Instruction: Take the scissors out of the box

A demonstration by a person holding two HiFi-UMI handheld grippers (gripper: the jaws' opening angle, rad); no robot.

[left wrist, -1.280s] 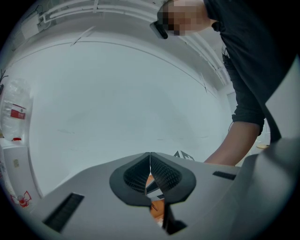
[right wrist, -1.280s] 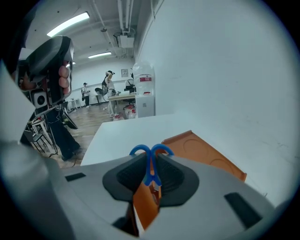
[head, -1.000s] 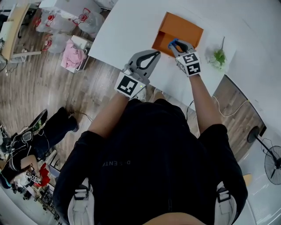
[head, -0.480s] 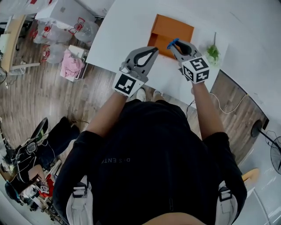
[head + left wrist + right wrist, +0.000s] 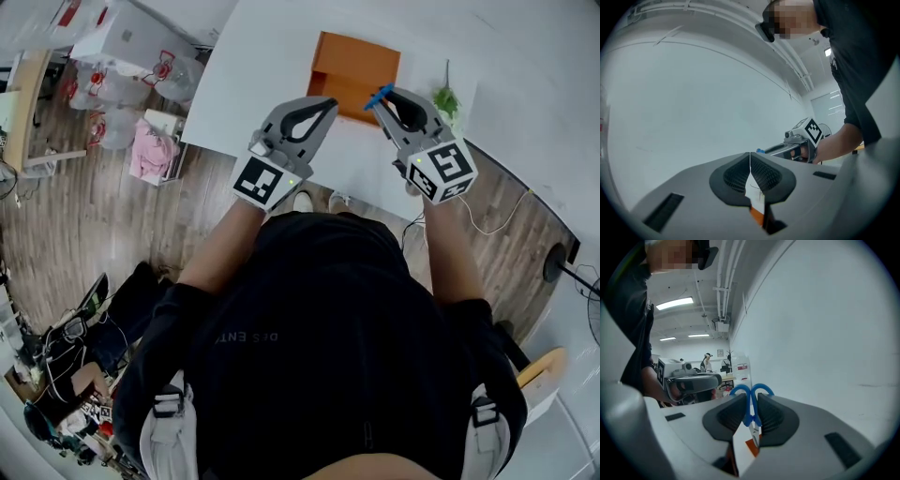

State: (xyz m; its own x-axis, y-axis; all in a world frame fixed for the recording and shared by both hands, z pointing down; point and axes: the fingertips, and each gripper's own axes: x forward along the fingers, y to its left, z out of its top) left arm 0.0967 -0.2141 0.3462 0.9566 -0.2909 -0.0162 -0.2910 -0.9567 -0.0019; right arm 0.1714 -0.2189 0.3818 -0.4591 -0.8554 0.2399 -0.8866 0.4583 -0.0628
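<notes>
Scissors (image 5: pixel 751 401) with blue handles sit clamped in the right tongs (image 5: pixel 383 102), blades pointing down, held in the air over the near edge of the open orange box (image 5: pixel 356 62) on the white tabletop (image 5: pixel 272 56). The left tongs (image 5: pixel 750 163) hover alongside, jaws together on nothing.

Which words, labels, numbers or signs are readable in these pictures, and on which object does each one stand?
No text can be read with certainty.
Black shirt: grey letters, seen upside down, too faint to read.
Marker cubes: black-and-white square patterns, no letters.
White bags on the floor: red print, too small to read.
Red-and-white label far off in the right gripper view: too blurred to read.
</notes>
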